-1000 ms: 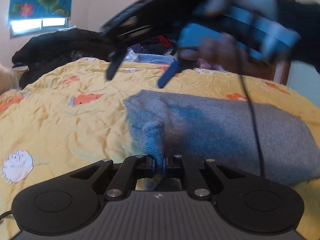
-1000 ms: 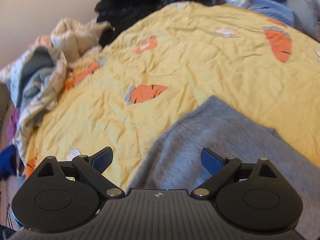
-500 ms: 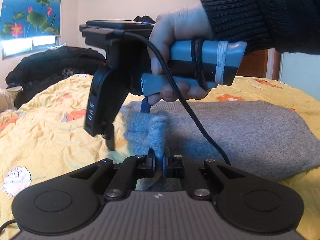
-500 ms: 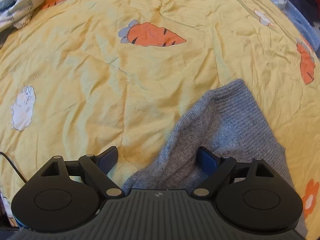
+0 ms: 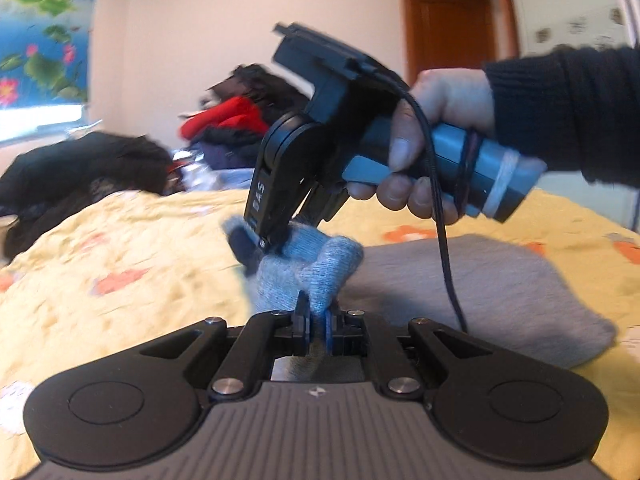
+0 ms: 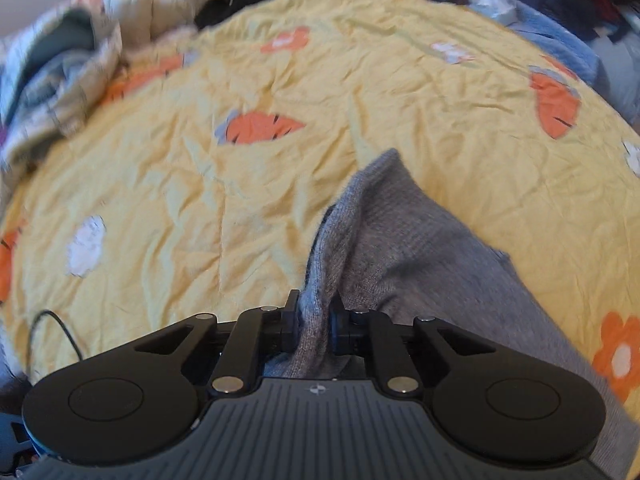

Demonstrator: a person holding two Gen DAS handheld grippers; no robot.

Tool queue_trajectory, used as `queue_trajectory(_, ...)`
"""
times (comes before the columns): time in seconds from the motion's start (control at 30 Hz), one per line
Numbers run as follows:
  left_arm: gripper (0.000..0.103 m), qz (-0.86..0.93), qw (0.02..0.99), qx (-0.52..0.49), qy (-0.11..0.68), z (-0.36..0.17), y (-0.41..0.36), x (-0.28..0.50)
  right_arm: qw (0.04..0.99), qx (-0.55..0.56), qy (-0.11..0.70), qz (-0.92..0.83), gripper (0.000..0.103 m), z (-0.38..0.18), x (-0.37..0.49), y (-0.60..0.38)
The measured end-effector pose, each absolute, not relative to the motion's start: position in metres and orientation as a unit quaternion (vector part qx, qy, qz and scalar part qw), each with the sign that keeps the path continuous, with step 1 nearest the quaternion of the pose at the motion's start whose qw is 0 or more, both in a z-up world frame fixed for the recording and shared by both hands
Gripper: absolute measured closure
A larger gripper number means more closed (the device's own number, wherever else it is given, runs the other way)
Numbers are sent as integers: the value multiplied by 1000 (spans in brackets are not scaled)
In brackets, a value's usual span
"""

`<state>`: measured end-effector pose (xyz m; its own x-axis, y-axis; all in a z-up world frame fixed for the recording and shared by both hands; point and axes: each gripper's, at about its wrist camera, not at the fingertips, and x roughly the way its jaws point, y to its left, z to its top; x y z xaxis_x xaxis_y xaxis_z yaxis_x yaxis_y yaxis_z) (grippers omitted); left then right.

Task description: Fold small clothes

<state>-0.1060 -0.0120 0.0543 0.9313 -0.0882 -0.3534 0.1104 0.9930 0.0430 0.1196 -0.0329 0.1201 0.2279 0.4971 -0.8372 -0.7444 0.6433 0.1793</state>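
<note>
Right claw (image 6: 314, 322) now clamped on sweater (image 6: 420, 248); left claw (image 5: 316, 322) pinching too.

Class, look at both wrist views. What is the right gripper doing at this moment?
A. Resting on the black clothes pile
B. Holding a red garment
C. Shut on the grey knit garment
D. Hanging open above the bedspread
C: in the right wrist view, the right gripper has its jaws closed on a pinched fold of the grey knit garment.

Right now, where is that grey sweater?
The grey sweater lies on the yellow bedspread, its near end pinched by both the left gripper and right gripper.
</note>
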Motion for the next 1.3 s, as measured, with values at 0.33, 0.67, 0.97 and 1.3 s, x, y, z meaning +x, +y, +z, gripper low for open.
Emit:
queue_trajectory(0.33,96,-201,958,81,185,45,-126,-92,840,57,444,308,91,111,98,-263)
queue_trajectory(0.67,96,-192,946,140,221,20,-163,-79,810,299,406,299,30,48,102,-361)
queue_trajectory(0.97,95,-174,942,191,216,7,-181,-80,795,269,456,296,30,30,164,-319)
queue_trajectory(1.3,97,-186,938,166,242,16,-172,-80,809,196,438,340,83,40,168,-291)
